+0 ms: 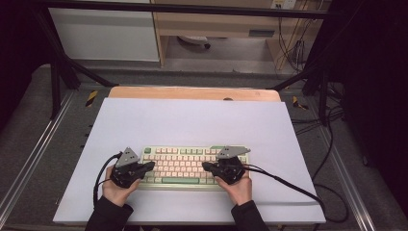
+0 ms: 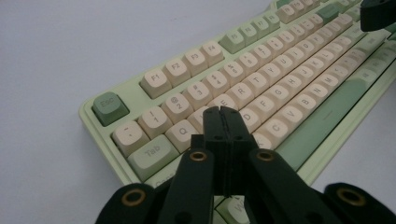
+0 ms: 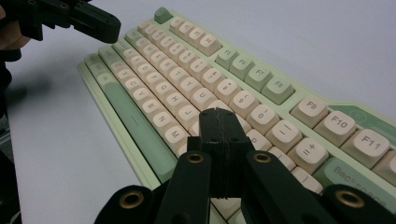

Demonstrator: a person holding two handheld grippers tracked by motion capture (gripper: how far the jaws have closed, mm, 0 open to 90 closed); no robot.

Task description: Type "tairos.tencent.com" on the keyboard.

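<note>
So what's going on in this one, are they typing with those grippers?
It looks that way. A person holds a gripper in each hand over a green and cream keyboard lying on a pale mat. The left gripper has its jaws shut and its tip sits over the W and E keys near the keyboard's left end. The right gripper is also shut, poised over the keys below 9 and 0. Whether either tip is pressing a key I cannot tell.
</note>
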